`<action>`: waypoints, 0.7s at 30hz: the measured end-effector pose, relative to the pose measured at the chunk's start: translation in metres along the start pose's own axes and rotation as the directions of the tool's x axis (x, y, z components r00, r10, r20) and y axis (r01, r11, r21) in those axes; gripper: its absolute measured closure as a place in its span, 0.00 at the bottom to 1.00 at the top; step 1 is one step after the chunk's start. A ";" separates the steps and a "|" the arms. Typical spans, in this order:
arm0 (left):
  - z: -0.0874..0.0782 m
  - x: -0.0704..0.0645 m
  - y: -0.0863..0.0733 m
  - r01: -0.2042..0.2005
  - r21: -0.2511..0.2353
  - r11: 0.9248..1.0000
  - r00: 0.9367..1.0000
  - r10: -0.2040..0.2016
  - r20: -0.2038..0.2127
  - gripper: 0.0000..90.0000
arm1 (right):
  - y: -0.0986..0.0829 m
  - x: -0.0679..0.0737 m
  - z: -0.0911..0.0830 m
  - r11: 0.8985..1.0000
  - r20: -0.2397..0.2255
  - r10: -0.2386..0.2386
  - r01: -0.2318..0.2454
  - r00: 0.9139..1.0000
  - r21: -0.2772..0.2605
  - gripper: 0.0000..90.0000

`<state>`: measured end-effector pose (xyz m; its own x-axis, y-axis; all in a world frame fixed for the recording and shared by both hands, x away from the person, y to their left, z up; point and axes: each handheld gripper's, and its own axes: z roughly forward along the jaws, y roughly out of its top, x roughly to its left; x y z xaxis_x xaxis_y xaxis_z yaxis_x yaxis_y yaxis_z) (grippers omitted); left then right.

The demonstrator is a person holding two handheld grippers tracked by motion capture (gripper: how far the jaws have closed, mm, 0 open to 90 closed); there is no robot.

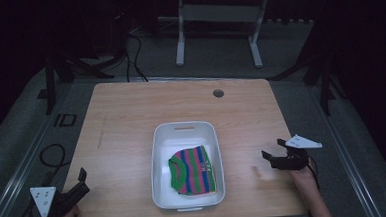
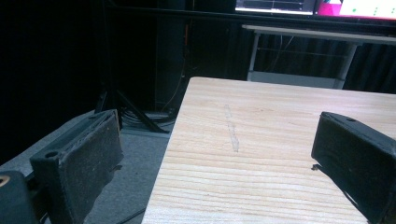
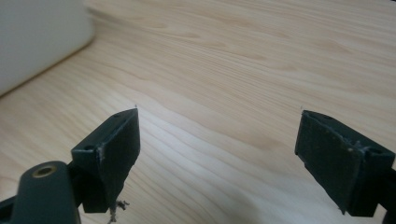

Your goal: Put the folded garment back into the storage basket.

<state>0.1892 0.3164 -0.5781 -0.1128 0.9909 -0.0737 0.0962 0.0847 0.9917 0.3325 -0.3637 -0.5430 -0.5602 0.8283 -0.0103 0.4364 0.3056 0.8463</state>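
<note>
A white plastic tub (image 1: 159,155) stands on the wooden table (image 1: 131,111), near its front middle. Inside lies a folded garment (image 1: 194,169) with green, blue and pink stripes. My left gripper (image 1: 80,181) rests at the table's front left corner, open, nothing between its jaws. In the left gripper view its fingers (image 2: 84,158) frame the table's left edge. My right gripper (image 1: 272,150) hovers right of the tub, open and holding nothing. In the right gripper view the tub's wall (image 3: 32,42) shows at the upper left, beyond the gripper (image 3: 217,126).
A round grommet hole (image 1: 218,93) sits near the table's far edge. Behind the table stands a white desk frame (image 1: 216,17). Cables (image 1: 53,156) lie on the grey floor to the left. Monitors (image 2: 317,7) glow in the dark background.
</note>
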 end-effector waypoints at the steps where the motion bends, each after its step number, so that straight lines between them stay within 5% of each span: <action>1: 0.000 0.000 0.000 0.000 0.000 1.000 1.000 0.000 0.000 0.02 | -0.003 -0.002 -0.003 1.000 0.028 0.007 -0.007 1.000 -0.005 0.16; 9: 0.000 0.000 0.000 -0.001 0.002 1.000 1.000 0.001 -0.001 0.02 | -0.025 -0.013 -0.025 0.995 0.150 0.100 -0.094 0.984 -0.044 0.16; 15: 0.000 0.000 0.000 0.000 0.000 1.000 1.000 0.000 -0.001 0.02 | -0.034 -0.018 -0.038 0.983 0.227 0.169 -0.146 0.959 -0.112 0.16; 17: 0.000 0.000 0.000 0.000 0.000 1.000 1.000 0.000 0.000 0.02 | -0.035 -0.019 -0.038 0.982 0.231 0.173 -0.151 0.957 -0.112 0.16; 21: 0.000 0.000 0.000 0.002 0.000 1.000 1.000 -0.002 0.000 0.02 | -0.042 -0.023 -0.044 0.978 0.287 0.197 -0.168 0.937 -0.124 0.16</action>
<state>0.1893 0.3166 -0.5781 -0.1133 0.9907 -0.0752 0.0959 0.0863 0.9916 0.2962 -0.4157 -0.5550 -0.2367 0.9716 0.0043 0.4335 0.1016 0.8954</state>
